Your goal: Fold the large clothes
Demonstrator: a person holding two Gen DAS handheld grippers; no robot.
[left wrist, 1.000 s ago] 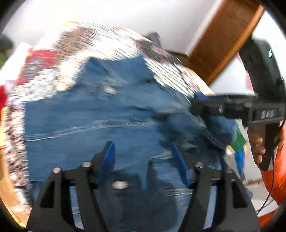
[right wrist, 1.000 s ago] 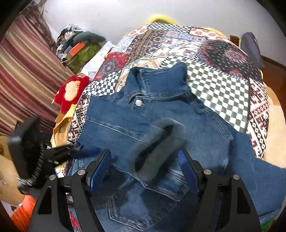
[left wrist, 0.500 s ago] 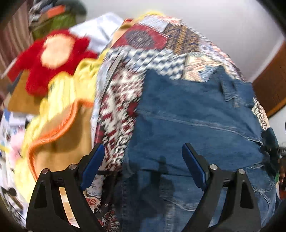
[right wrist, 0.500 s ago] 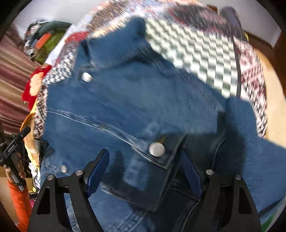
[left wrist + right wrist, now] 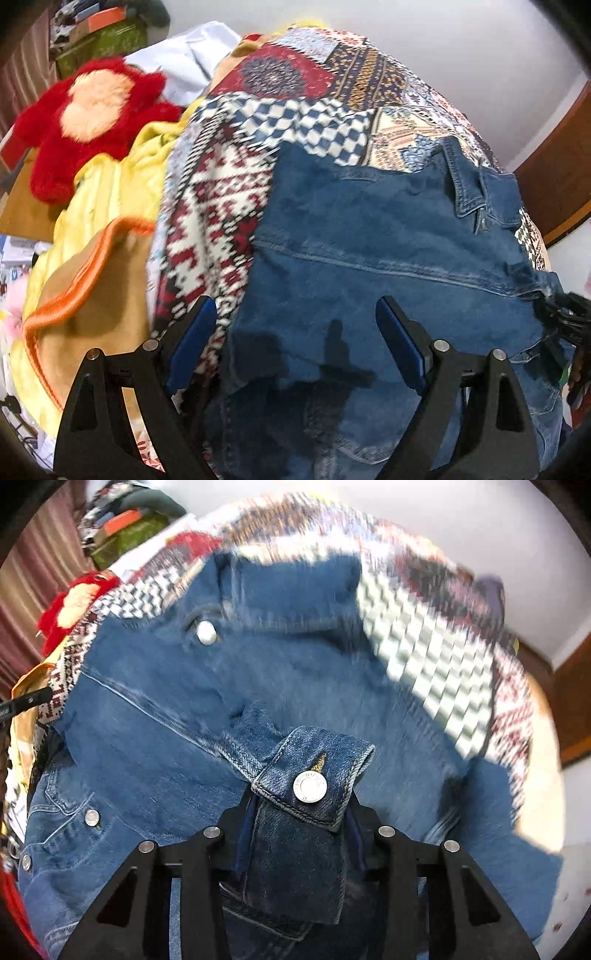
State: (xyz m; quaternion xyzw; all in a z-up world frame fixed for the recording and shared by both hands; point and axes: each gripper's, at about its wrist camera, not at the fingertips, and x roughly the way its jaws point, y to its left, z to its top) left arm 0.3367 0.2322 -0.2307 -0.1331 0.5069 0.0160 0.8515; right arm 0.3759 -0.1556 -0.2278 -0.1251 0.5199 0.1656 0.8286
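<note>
Right tool (image 5: 301,843) just closed on jacket cuff (image 5: 314,771); left tool (image 5: 295,347) open over hem.

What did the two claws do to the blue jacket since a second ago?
The right claw has just been closing and now pinches the jacket's buttoned cuff; before, it hung open above the denim jacket. The left claw swung toward the jacket's side edge near the patchwork bedspread, opened wider, and holds nothing. The jacket still lies spread on the bed.
</note>
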